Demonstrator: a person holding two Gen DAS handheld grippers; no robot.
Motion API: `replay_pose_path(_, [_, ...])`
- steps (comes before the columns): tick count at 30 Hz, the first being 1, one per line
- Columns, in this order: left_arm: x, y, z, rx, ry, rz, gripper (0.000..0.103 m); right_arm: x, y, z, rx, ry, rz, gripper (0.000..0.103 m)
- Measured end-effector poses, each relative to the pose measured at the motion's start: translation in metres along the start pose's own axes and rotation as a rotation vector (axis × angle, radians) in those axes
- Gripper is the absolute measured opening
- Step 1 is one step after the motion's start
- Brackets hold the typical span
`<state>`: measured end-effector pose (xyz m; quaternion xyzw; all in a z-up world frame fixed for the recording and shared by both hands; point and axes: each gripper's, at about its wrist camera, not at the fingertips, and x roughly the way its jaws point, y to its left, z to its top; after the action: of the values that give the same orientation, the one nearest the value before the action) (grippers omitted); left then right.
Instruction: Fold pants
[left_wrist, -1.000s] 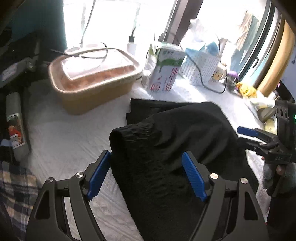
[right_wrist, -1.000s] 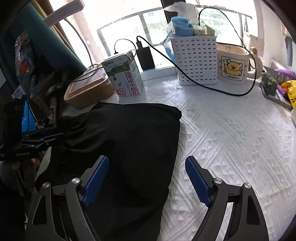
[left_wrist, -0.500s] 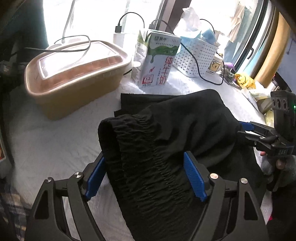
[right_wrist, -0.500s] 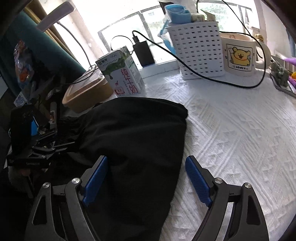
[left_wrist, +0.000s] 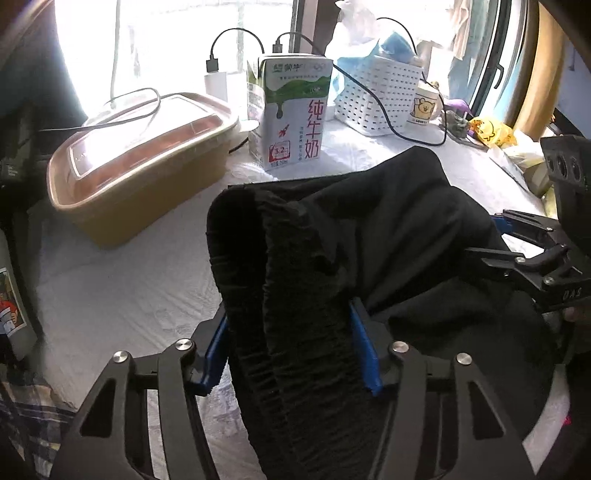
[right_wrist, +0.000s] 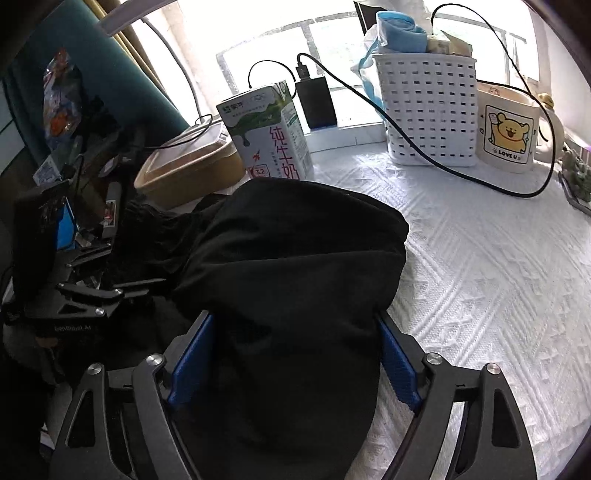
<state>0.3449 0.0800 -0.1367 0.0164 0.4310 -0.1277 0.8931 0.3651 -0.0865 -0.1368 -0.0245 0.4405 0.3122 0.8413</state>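
The black pants (left_wrist: 388, 221) lie bunched on the white textured cover (right_wrist: 480, 277). Their gathered elastic waistband rises between the blue pads of my left gripper (left_wrist: 288, 314); its jaws are closing and both pads touch the fabric. In the right wrist view a smooth folded edge of the pants (right_wrist: 295, 240) fills the gap of my right gripper (right_wrist: 295, 321). Its jaws are closing slightly and stand wide around the cloth. Each gripper shows in the other's view: the right gripper (left_wrist: 509, 240) at the pants' right side, the left gripper (right_wrist: 122, 284) at their left.
Behind the pants stand a brown lidded container (left_wrist: 140, 166), a milk carton (left_wrist: 291, 114), a white perforated basket (left_wrist: 380, 96) and a bear mug (right_wrist: 506, 133). A black cable (right_wrist: 461, 173) trails across the cover. Plaid cloth (left_wrist: 22, 424) lies at the near left.
Both grippers moved forward and down onto the pants, so cloth now sits deep between their pads. The left jaws have narrowed onto the waistband; the right jaws narrowed only a little.
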Motion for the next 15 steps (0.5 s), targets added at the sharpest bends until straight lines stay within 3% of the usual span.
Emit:
replay_pose_path(2, [0.001,0.0,0.0,-0.013,-0.017,0.006,0.057,0.003,0.001,0.003,-0.006,-0.002,-0.013,0.075])
replay_pose_path(4, [-0.001,-0.001,0.001,-0.041,-0.027,0.012,0.048,0.002,-0.002,0.004,0.009,-0.011,-0.004,0.055])
replay_pose_path(6, [-0.005,-0.001,0.0,-0.077,-0.045,-0.024,0.036,0.001,-0.002,0.003,0.012,-0.013,0.014,0.044])
replay_pose_path(10, [-0.016,-0.009,-0.003,-0.085,-0.084,-0.047,0.028,-0.009,0.009,0.0,-0.027,-0.037,0.002,0.029])
replay_pose_path(15, [-0.042,-0.01,-0.006,-0.122,-0.163,-0.089,0.023,-0.035,0.023,0.002,-0.059,-0.097,-0.002,0.024])
